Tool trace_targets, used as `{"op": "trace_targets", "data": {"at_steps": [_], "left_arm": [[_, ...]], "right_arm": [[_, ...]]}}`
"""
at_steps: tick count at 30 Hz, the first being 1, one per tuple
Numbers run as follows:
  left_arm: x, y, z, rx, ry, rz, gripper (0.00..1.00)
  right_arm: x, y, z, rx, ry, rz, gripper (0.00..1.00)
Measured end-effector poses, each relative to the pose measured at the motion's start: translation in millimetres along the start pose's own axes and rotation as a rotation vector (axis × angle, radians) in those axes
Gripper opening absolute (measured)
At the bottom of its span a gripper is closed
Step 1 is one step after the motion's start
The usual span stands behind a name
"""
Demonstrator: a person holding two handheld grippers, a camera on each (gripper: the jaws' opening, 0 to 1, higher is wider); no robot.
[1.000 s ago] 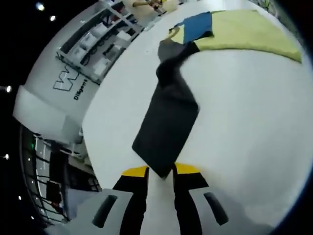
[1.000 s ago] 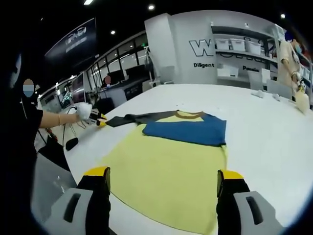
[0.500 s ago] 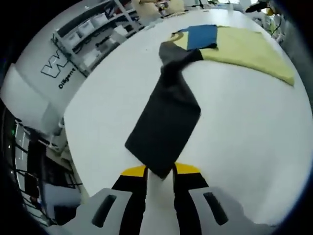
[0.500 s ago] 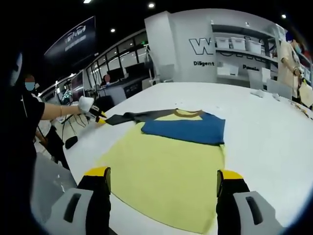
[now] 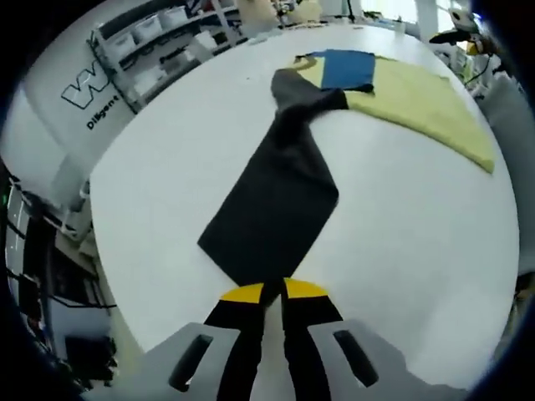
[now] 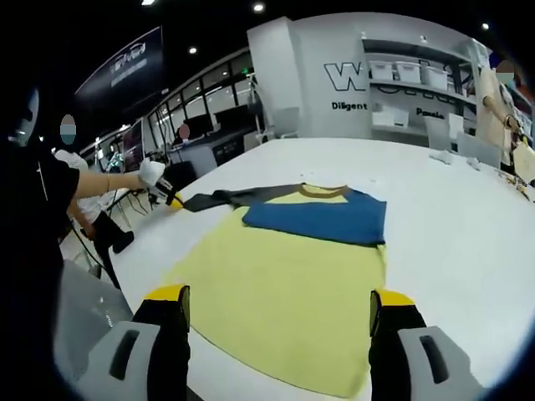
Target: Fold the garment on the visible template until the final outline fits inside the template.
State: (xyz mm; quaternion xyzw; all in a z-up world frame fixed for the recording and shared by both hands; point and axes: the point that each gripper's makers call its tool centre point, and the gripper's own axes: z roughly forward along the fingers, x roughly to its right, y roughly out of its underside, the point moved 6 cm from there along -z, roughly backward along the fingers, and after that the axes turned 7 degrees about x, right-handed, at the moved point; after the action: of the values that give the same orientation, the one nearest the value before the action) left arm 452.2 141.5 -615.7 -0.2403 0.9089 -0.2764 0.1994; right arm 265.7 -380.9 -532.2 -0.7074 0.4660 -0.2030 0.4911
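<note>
A long-sleeved shirt lies on the white table point(image 5: 418, 217): pale yellow body point(image 6: 292, 292), blue chest panel point(image 6: 322, 219), dark grey sleeves. In the left gripper view my left gripper point(image 5: 272, 294) is shut on the cuff of the dark sleeve point(image 5: 272, 213), which stretches flat from the jaws toward the shirt body point(image 5: 418, 96). In the right gripper view my right gripper point(image 6: 278, 305) stands open, jaws wide apart just above the near hem. The left gripper point(image 6: 171, 199) appears there at the left, held by a gloved hand at the end of the sleeve point(image 6: 230, 199).
White shelving with bins point(image 6: 410, 79) and a lettered wall stand behind the table. A person point(image 6: 33, 217) stands at the left edge of the table. A mannequin point(image 6: 501, 109) is at the far right. Desks with monitors point(image 6: 201, 129) line the back.
The left gripper has pulled the sleeve cuff outward and tilted, so the sleeve lies longer and flatter. The right gripper has stayed open over the hem.
</note>
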Motion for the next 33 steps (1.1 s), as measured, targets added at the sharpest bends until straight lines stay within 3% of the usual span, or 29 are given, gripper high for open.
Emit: {"op": "trace_targets", "data": {"at_steps": [4,6,9,12,18,26,33], "left_arm": [[-0.8,0.6,0.4,-0.004,0.004,-0.034,0.05],[0.0,2.0,1.0,-0.005,0.011,-0.102,0.04],[-2.3,1.6,1.6,-0.010,0.010,-0.102,0.03],[-2.4,0.6,1.9,-0.044,0.004,-0.176,0.03],[-2.7,-0.4,2.9,-0.058,-0.001,-0.177,0.01],[-3.6,-1.6,4.2,-0.071,-0.024,-0.122,0.00],[-3.8,-1.3,3.4,-0.075,-0.057,-0.135,0.00]], "right_arm": [[-1.7,1.2,1.0,-0.007,-0.011,0.001,0.87],[-1.8,1.9,1.1,-0.010,-0.012,0.001,0.86],[-2.0,2.4,1.3,-0.012,-0.015,0.003,0.86],[-2.0,2.8,2.1,-0.015,-0.018,0.005,0.86],[-3.3,4.2,3.4,-0.019,-0.021,0.008,0.86],[-2.6,4.6,1.6,-0.013,-0.010,0.016,0.85],[-3.4,1.1,-1.4,-0.003,-0.008,0.007,0.85]]}}
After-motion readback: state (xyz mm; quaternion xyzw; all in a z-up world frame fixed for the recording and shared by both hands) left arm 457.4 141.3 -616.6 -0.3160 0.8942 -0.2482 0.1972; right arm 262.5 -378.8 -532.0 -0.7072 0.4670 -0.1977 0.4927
